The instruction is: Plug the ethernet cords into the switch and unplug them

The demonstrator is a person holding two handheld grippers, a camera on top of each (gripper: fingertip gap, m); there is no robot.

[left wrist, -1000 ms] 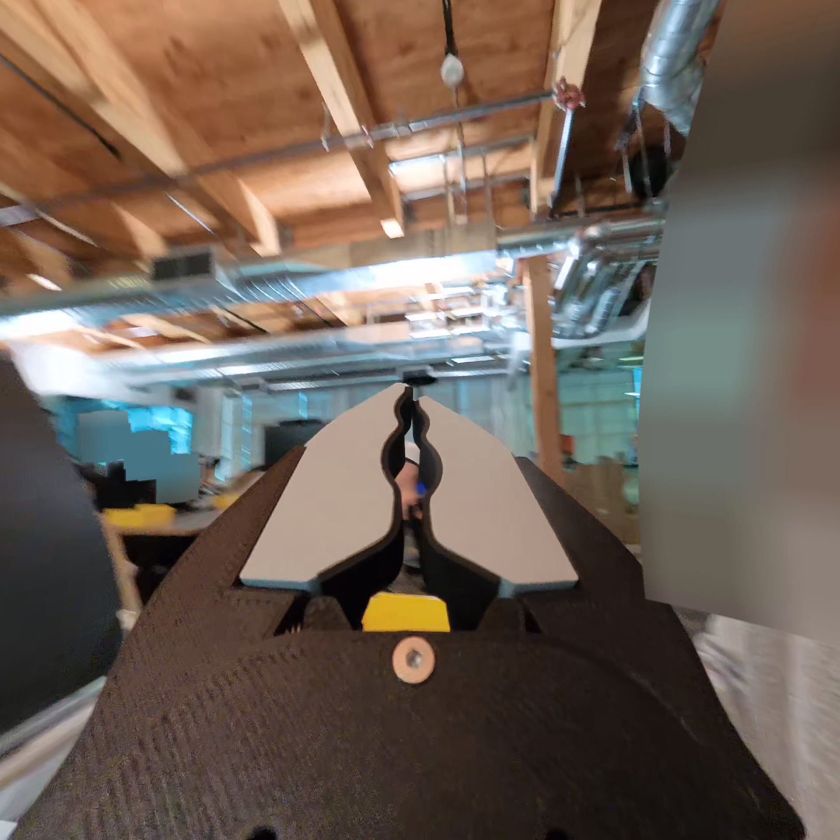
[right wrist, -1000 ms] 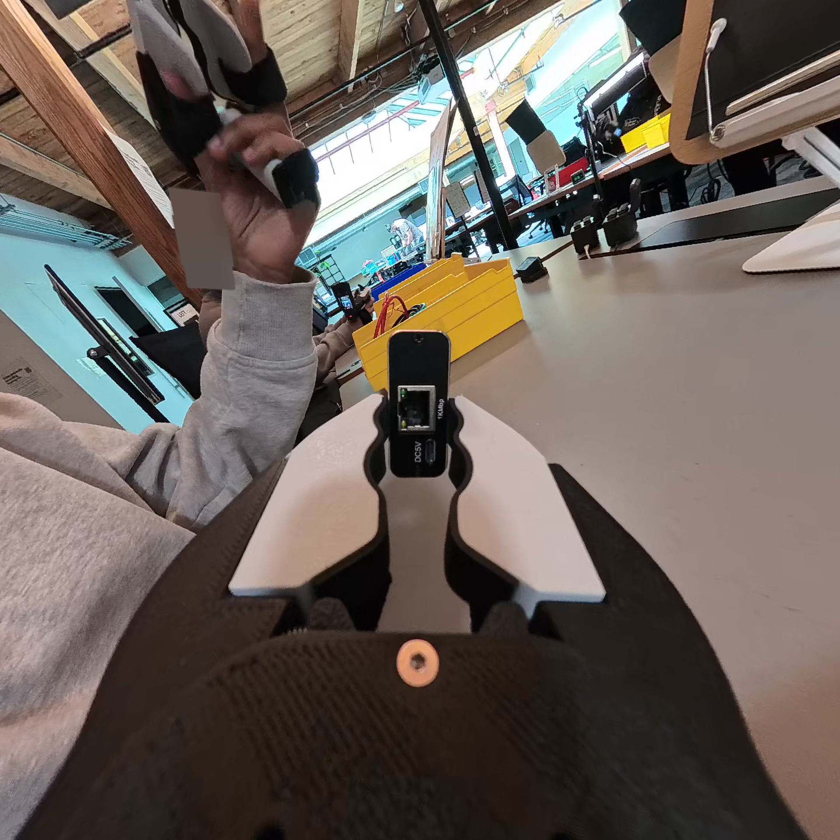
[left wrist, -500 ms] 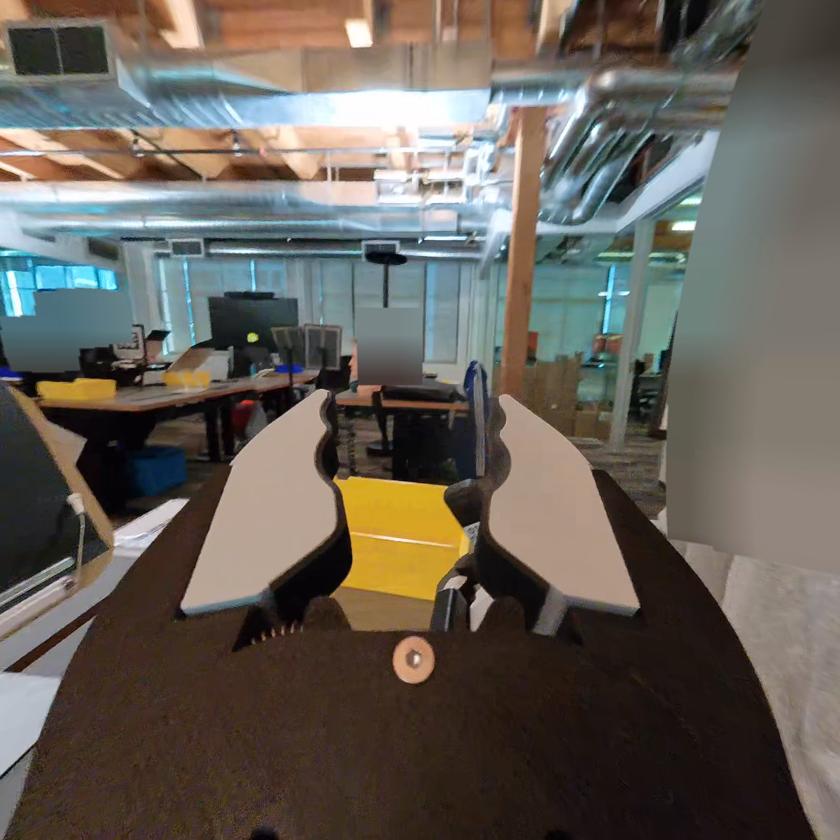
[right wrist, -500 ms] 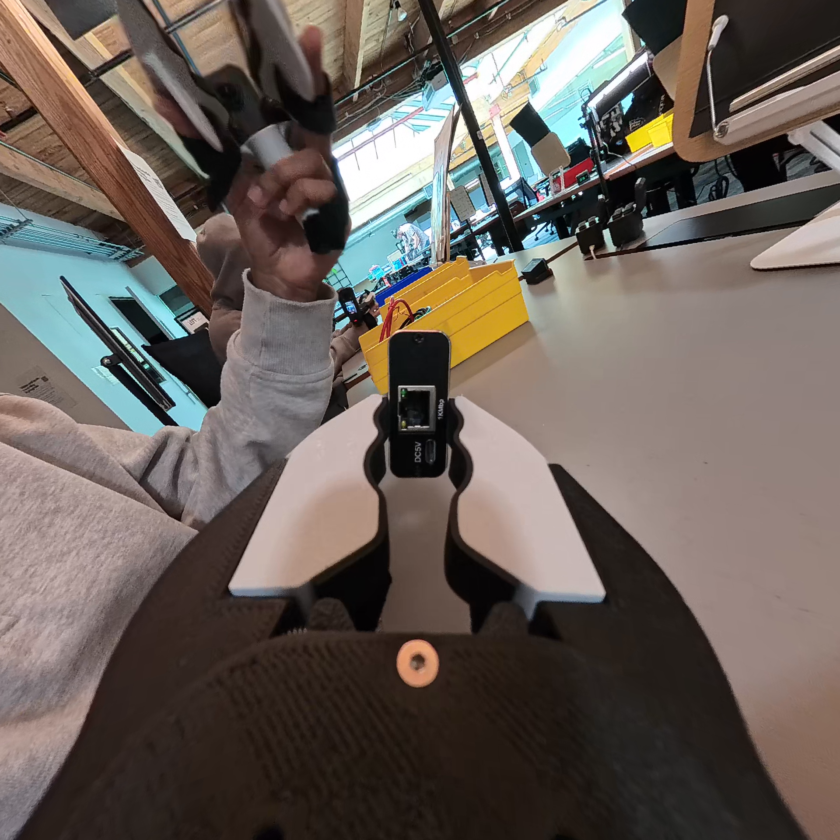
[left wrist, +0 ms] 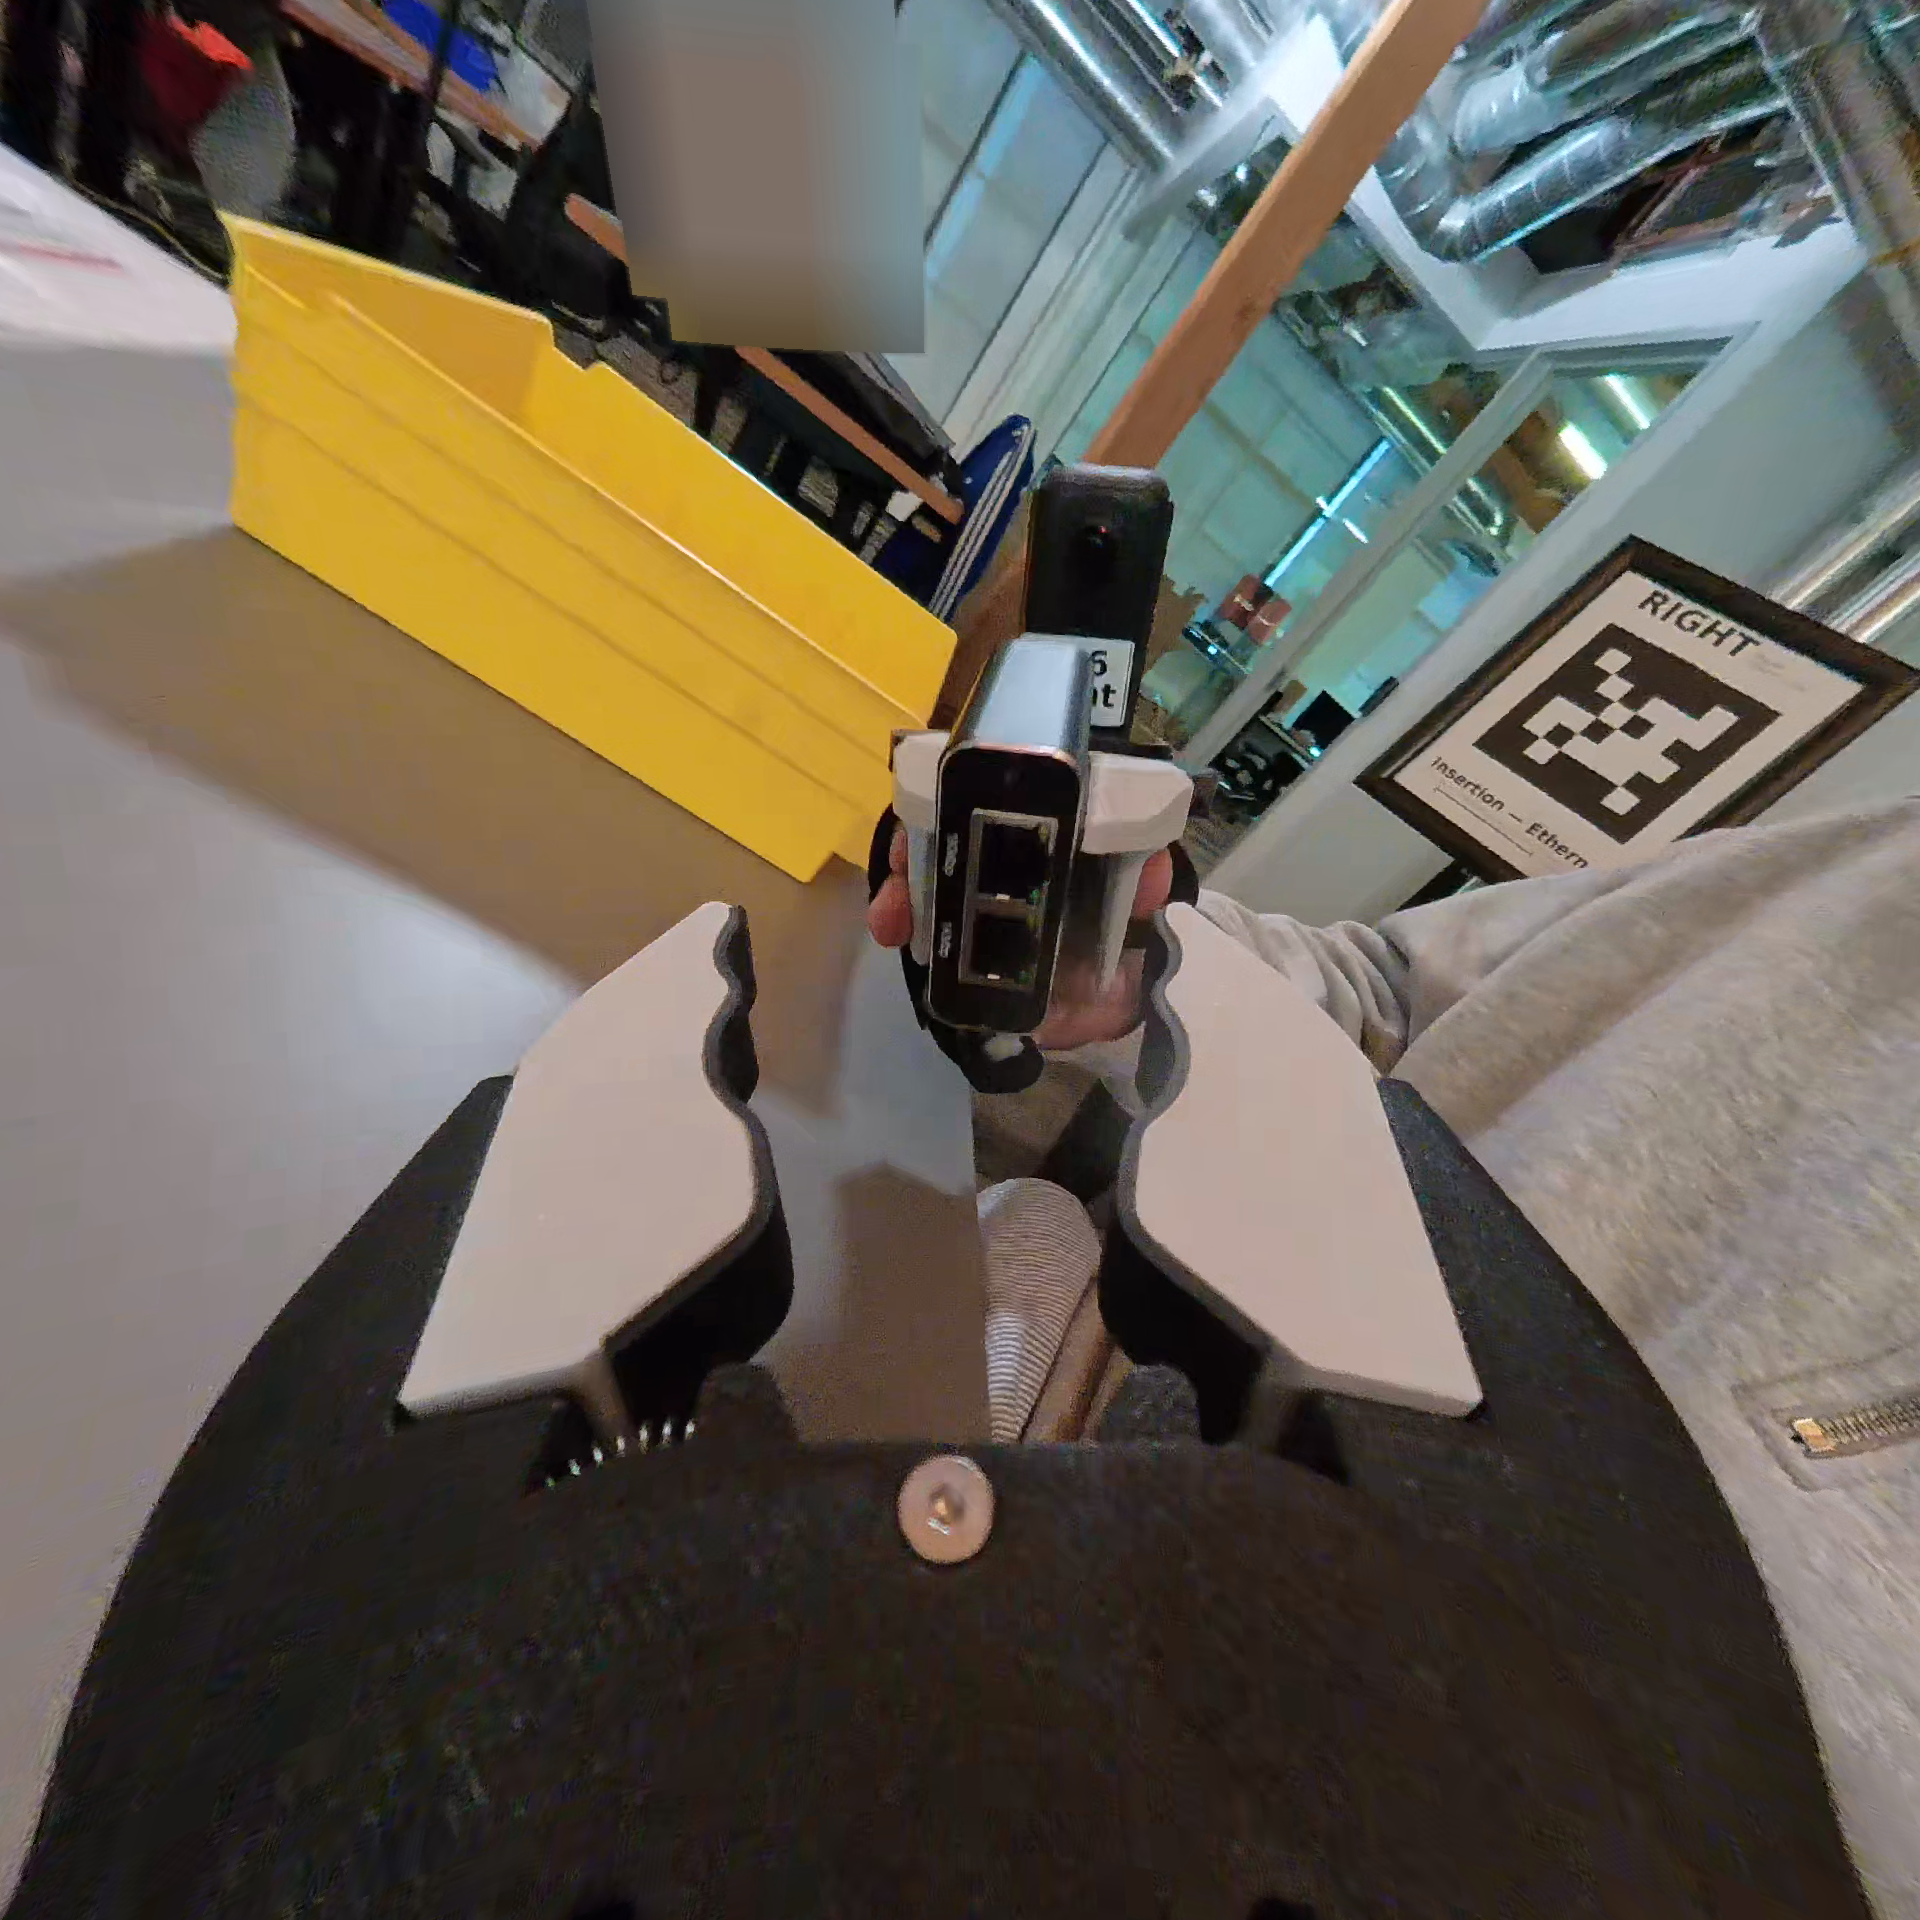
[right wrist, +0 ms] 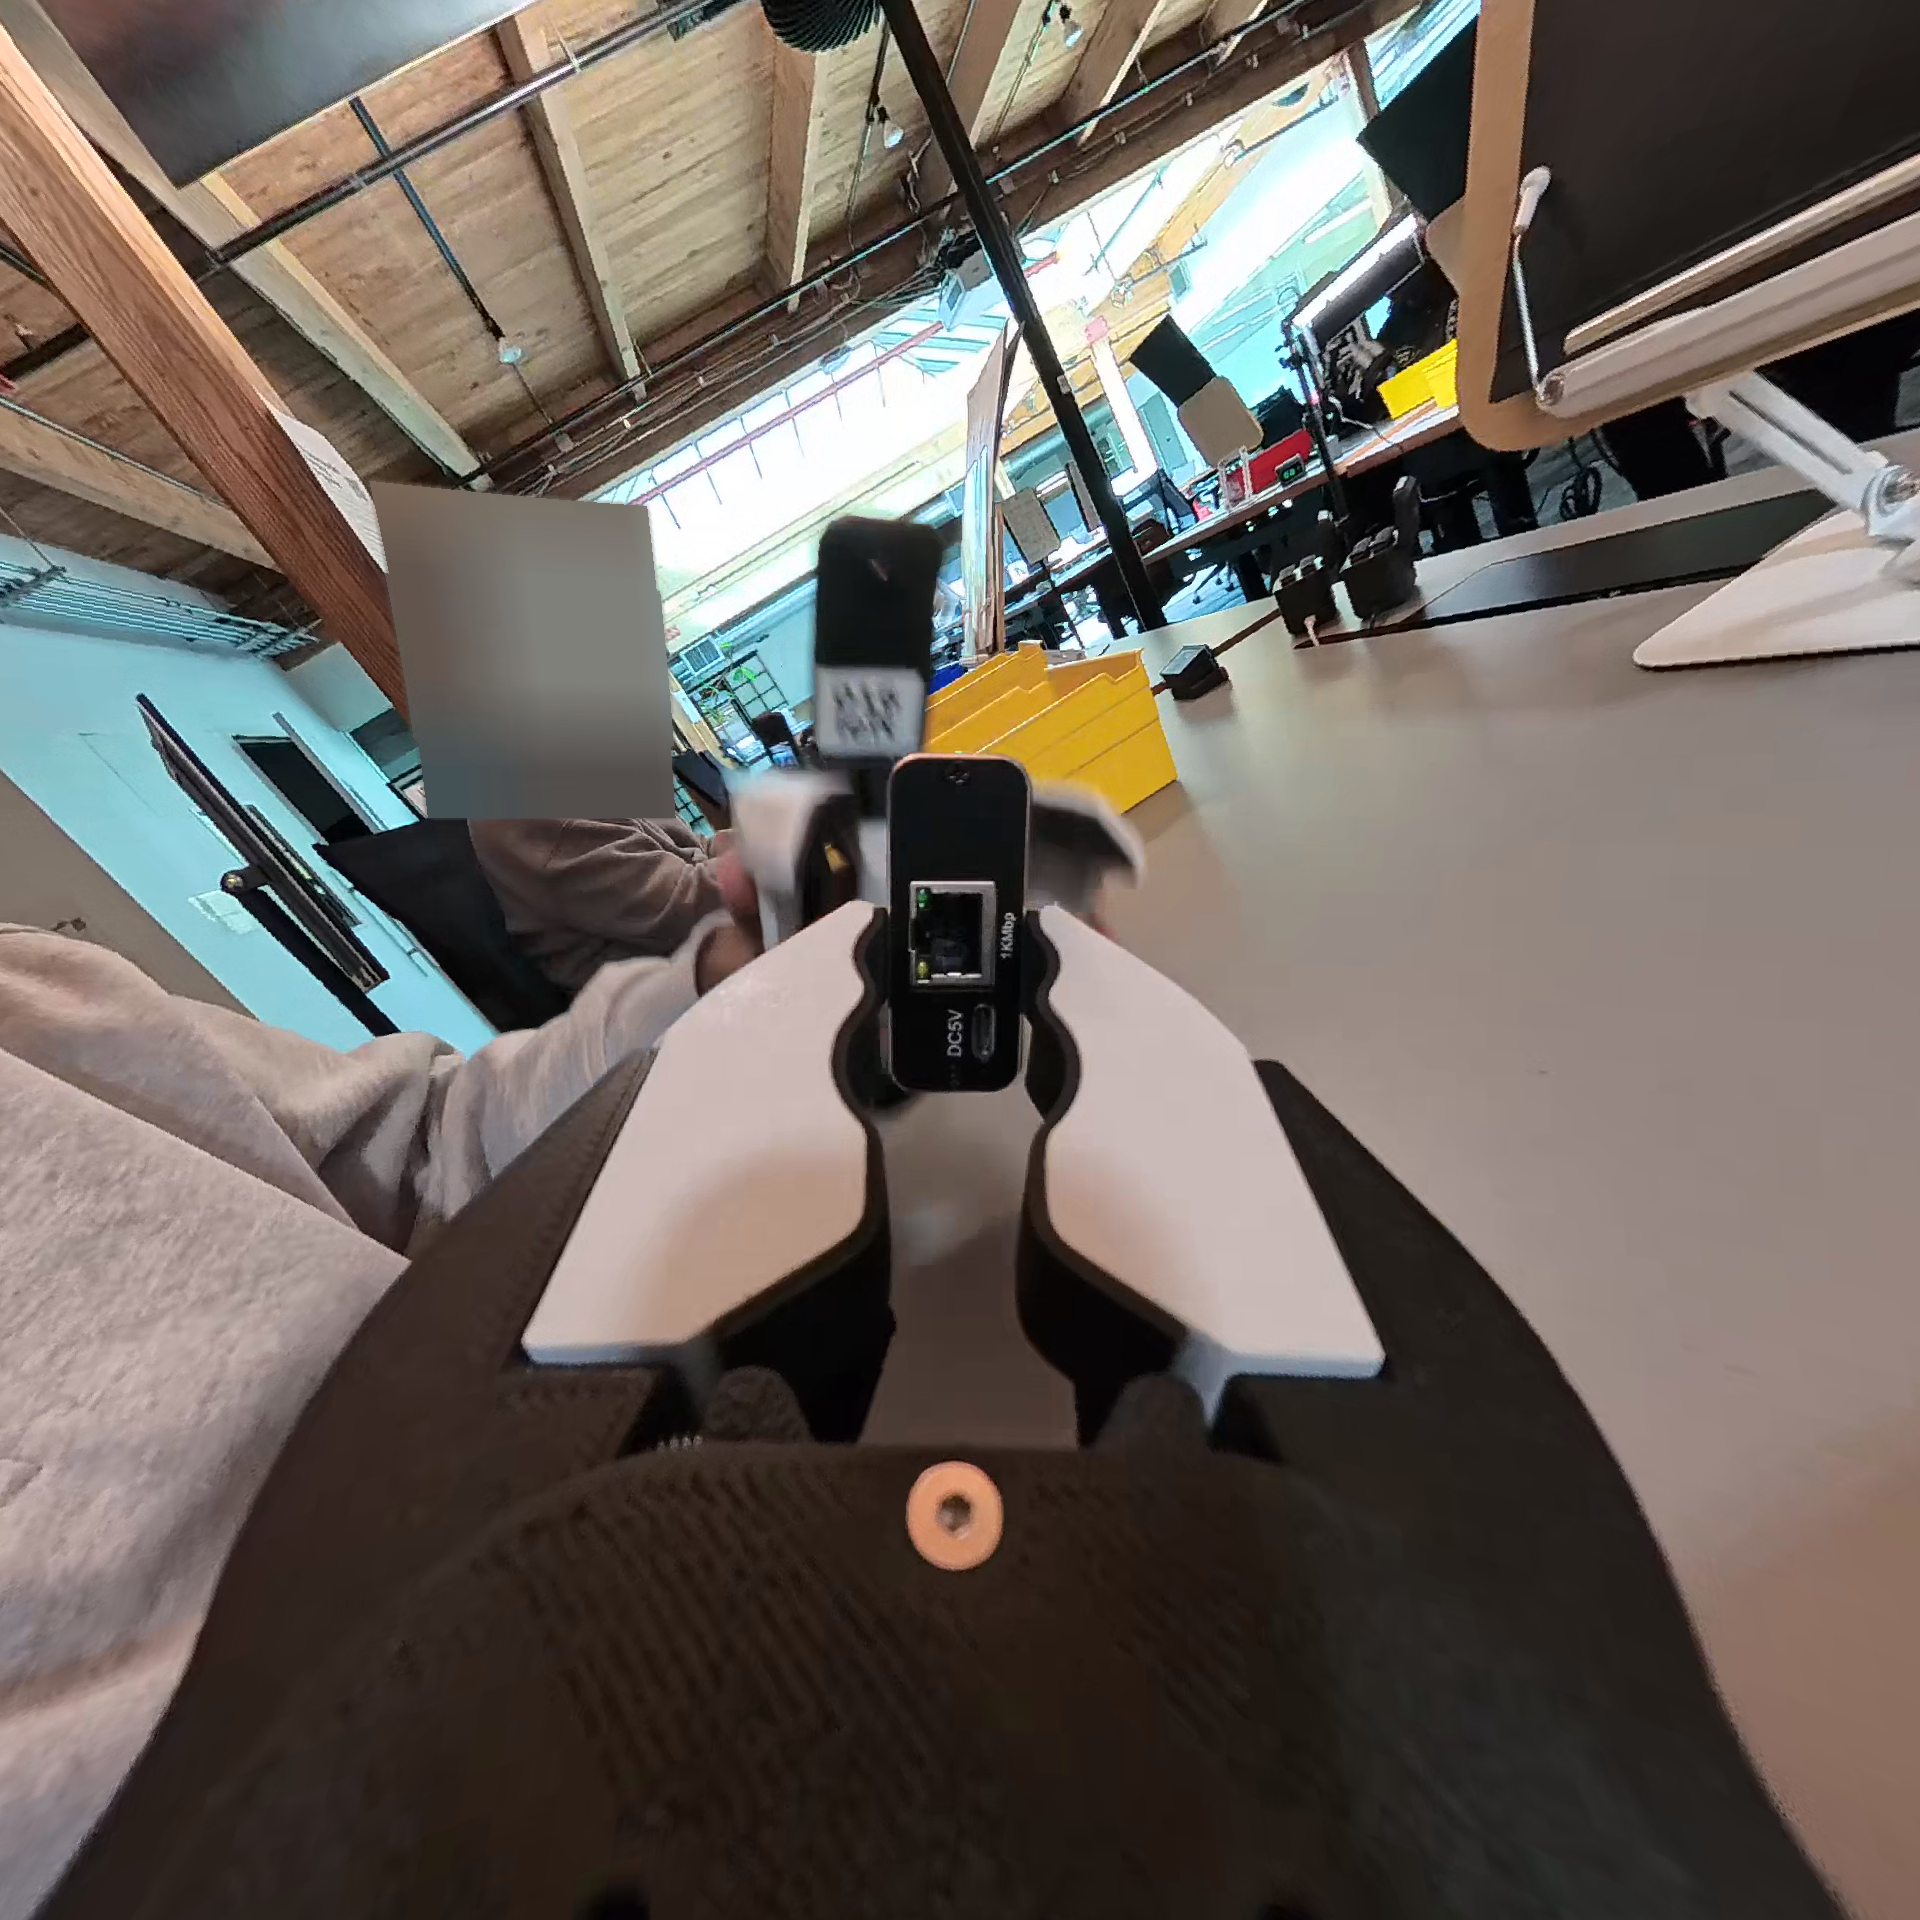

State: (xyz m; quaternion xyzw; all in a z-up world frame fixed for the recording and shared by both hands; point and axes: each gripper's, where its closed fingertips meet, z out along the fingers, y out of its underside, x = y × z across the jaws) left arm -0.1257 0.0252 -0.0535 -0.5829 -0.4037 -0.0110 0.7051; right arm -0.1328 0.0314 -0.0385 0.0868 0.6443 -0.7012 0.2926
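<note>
Right gripper (right wrist: 954, 997) is clamped on the ethernet switch (right wrist: 957, 925), frame centre of the right wrist view: a small black slab standing on end between the white scalloped fingers (right wrist: 1153, 1132), one metal-lined port and a smaller slot facing the camera.

In the left wrist view the same switch (left wrist: 1003, 883) sits just above frame centre, dead ahead of the left gripper (left wrist: 948, 971) and apart from it. Its opposite end faces this way: two stacked ports in a glossy black face with rounded corners, long axis running away toward the right gripper's body. Left gripper's fingers (left wrist: 613, 1174) are spread wide with nothing between them.

No ethernet cord is visible in either view. My read: the left side must fetch a plug first, possibly from the yellow bin (left wrist: 540, 561) at upper left, though its contents aren't visible. The left gripper is the free one and already faces the ports, so any insertion should run straight along the switch's long axis.

Surfaces: smooth matte grey table (left wrist: 208, 987); ribbed moulded-plastic bin; rough black printed gripper bodies; a grey fleece sleeve (left wrist: 1662, 1091) at right.
</note>
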